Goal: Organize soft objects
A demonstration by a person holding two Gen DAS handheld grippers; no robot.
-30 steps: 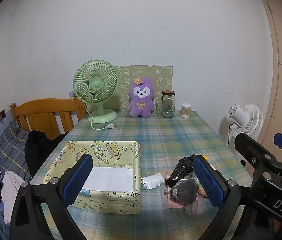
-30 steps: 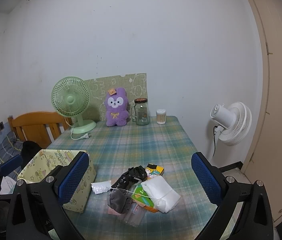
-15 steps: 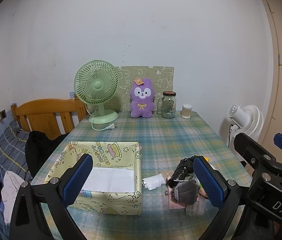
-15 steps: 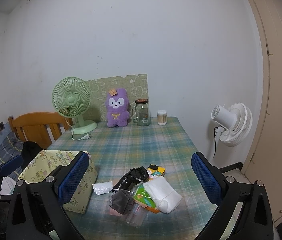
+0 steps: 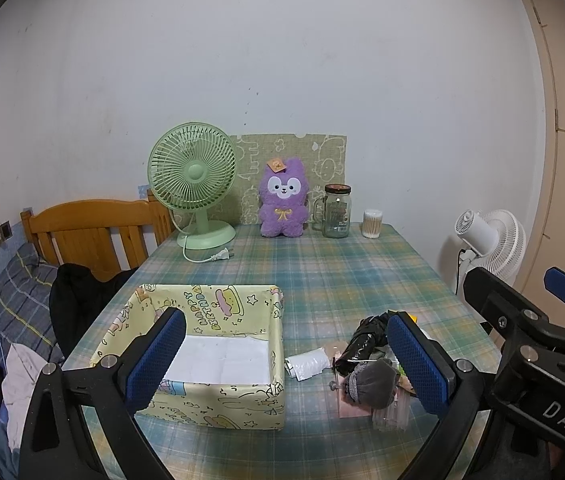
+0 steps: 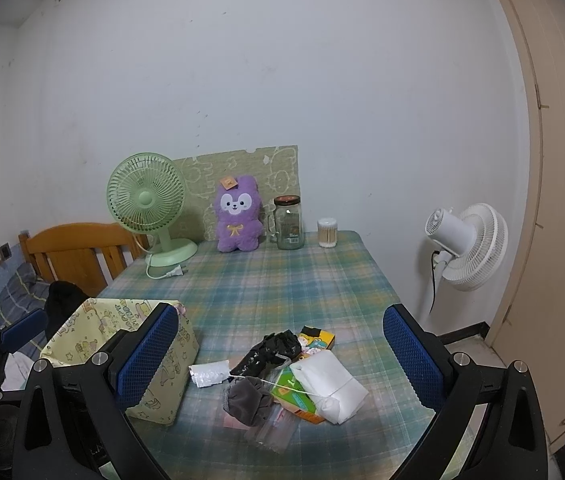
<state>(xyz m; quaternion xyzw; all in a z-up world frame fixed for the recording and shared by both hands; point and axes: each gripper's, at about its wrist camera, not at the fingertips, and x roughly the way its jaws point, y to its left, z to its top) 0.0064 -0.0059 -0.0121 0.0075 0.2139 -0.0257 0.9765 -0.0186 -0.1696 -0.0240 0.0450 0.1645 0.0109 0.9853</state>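
Note:
A yellow cartoon-print box point(image 5: 210, 344) stands open on the plaid table, lined with white paper; it also shows in the right wrist view point(image 6: 134, 344). Right of it lies a pile: a grey pouch point(image 6: 248, 398), a black crumpled bag point(image 6: 270, 350), a white wrapped bundle point(image 6: 328, 380), a small white roll point(image 6: 208, 374) and colourful packets point(image 6: 316, 338). A purple plush point(image 5: 282, 202) sits at the far edge. My left gripper point(image 5: 286, 364) is open above the box's near right corner. My right gripper point(image 6: 282, 352) is open above the pile. Both are empty.
A green desk fan point(image 5: 194, 184), a glass jar point(image 5: 337, 210) and a cotton-swab tub point(image 5: 372, 223) stand at the back. A wooden chair point(image 5: 90, 232) and clothes are at the left. A white floor fan point(image 6: 466, 246) stands right of the table.
Both views have shifted very slightly; the grippers stay open and nothing on the table has moved.

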